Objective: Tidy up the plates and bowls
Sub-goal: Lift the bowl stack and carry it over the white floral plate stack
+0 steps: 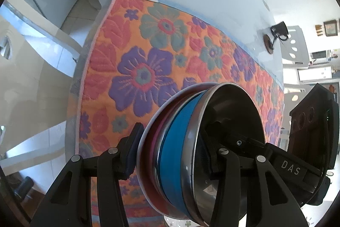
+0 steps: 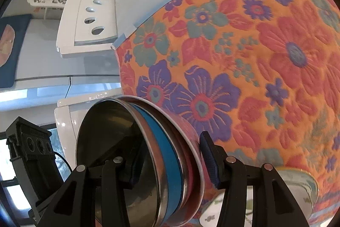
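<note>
Bowls nested in a stack, steel one innermost, then blue, then pink, hang tilted above the floral cloth on the desk. Left gripper and right gripper each have their jaws pinching the stack's rim from opposite sides.

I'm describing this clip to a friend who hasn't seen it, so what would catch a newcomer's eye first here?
First, the stack of nested bowls low in the middle of both views: a shiny metal one, a bright blue one and a reddish one, gripped at opposite rims by the left gripper and the right gripper. Next, the loud orange floral cloth filling the table behind it. A dark mug sits far off on the bare tabletop.
</note>
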A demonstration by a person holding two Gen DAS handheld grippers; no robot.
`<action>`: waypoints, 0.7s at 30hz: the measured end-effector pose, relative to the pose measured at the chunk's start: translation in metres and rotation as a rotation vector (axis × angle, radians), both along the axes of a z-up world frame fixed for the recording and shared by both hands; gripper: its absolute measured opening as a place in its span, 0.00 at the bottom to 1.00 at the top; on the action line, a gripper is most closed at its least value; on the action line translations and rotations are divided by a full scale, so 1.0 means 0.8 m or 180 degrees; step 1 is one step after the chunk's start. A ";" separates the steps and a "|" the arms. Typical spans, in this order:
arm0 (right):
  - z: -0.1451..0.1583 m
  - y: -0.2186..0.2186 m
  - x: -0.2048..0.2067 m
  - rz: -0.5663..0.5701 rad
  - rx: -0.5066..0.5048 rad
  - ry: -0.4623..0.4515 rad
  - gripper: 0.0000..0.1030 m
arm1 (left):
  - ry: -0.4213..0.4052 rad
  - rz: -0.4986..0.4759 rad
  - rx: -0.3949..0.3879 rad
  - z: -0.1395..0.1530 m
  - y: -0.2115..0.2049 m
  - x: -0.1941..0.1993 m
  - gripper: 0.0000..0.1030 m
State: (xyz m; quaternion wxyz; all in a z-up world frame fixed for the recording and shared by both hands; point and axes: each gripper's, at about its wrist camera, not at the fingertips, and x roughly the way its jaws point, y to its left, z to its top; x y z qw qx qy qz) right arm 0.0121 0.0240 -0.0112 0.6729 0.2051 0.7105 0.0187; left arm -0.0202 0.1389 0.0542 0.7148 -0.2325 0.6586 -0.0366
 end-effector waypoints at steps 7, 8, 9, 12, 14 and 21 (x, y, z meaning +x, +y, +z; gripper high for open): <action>0.031 -0.022 -0.032 -0.0187 -0.0027 -0.0093 0.48 | -0.0036 -0.0184 0.0017 0.018 -0.029 -0.017 0.43; 0.034 -0.025 -0.036 -0.0202 -0.0027 -0.0098 0.48 | -0.0038 -0.0194 0.0022 0.019 -0.033 -0.020 0.43; 0.037 -0.027 -0.040 -0.0222 -0.0028 -0.0104 0.48 | -0.0039 -0.0194 0.0024 0.021 -0.037 -0.022 0.43; 0.047 -0.037 -0.051 -0.0239 -0.0035 -0.0116 0.48 | -0.0020 -0.0191 0.0031 0.026 -0.052 -0.035 0.43; 0.053 -0.045 -0.059 -0.0234 -0.0036 -0.0111 0.48 | -0.0026 -0.0180 0.0042 0.030 -0.060 -0.044 0.43; 0.072 -0.078 -0.092 -0.0173 -0.0047 -0.0063 0.48 | -0.0026 -0.0105 0.0035 0.032 -0.100 -0.084 0.43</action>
